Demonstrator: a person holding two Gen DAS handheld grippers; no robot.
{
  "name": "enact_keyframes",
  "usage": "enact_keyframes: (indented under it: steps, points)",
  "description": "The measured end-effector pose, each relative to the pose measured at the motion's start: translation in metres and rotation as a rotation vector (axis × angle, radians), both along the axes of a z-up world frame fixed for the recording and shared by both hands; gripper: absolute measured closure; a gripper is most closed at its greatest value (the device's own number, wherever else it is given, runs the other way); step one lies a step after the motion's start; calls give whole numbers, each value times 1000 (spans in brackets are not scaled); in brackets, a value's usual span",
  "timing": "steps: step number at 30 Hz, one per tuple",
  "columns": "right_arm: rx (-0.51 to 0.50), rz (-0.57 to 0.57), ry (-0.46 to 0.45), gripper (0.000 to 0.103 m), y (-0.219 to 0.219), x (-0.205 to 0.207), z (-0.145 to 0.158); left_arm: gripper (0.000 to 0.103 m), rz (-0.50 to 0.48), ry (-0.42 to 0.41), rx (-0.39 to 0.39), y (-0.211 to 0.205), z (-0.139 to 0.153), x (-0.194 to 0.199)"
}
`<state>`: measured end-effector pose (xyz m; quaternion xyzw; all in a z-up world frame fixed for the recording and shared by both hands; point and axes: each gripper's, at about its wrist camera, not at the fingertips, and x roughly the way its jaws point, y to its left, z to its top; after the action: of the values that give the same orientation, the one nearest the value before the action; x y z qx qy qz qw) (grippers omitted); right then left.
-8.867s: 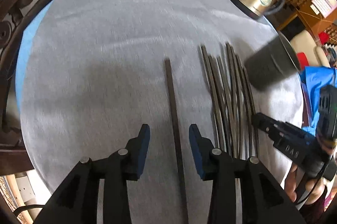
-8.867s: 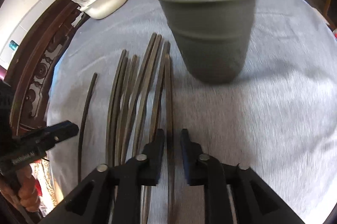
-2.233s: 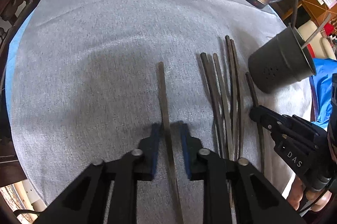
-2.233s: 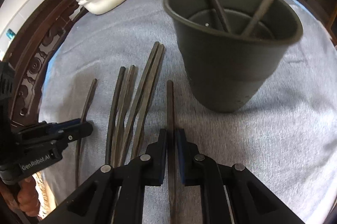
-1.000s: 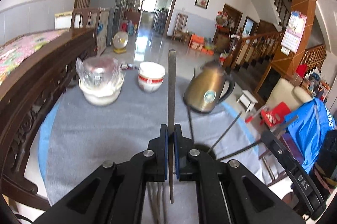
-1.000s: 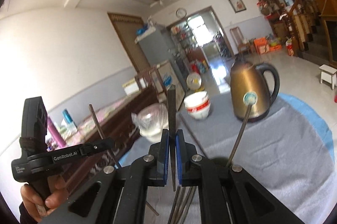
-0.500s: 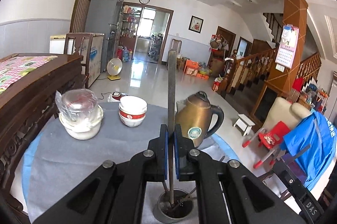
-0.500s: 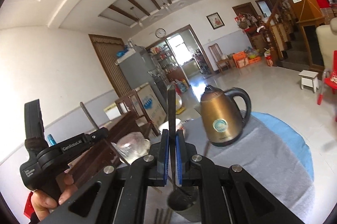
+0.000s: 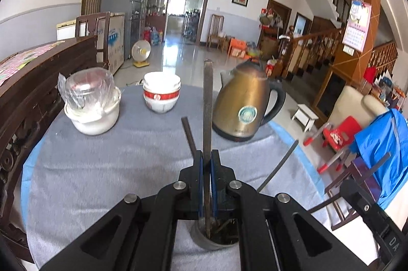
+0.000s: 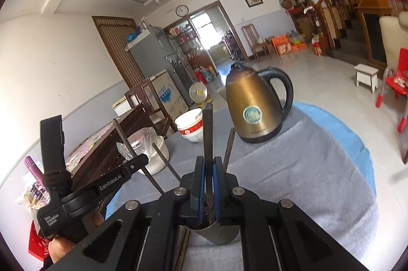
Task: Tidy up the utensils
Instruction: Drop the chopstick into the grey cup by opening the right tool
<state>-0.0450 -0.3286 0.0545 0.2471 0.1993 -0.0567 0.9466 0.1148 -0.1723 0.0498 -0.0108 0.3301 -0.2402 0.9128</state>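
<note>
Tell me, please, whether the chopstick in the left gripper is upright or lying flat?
Upright: the chopstick stands vertically between the shut left gripper, its lower tip inside the holder cup.

We can't see most of the grey holder cup (image 9: 216, 243) in the left wrist view, since the left gripper (image 9: 206, 184) body covers all but a slice of its rim and interior, and the lower ends of the loose chopsticks (image 9: 278, 166) vanish behind that body. In the right wrist view only the cup's (image 10: 219, 232) front wall peeks below the right gripper (image 10: 207, 188), so where the held chopstick's (image 10: 207, 140) tip ends is hidden. The other gripper (image 9: 372, 227) is cut off by the left view's edge, and the kettle's (image 10: 255, 115) label is too small to read.
</note>
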Motion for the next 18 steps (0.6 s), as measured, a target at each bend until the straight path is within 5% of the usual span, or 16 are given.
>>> enact_keyframes:
  steps: [4, 6, 9, 14, 17, 18]
  points:
    - [49, 7, 17, 93, -2, 0, -7, 91, -6, 9, 16, 6, -4, -7]
    - [82, 18, 27, 92, -4, 2, -10, 70, -11, 8, 17, 12, -5, -12]
    - [119, 15, 40, 91, -8, 1, -14, 53, -9, -7, 24, 24, -5, -22]
    - [163, 2, 12, 86, -14, -10, -18, 47, 21, 2, 67, 52, -16, -31]
    - [177, -14, -35, 58, -18, -22, -18, 46, 55, 37, 91, 74, -29, -31]
    - [180, -21, -65, 36, -19, -29, -19, 46, 67, 56, 101, 81, -35, -31]
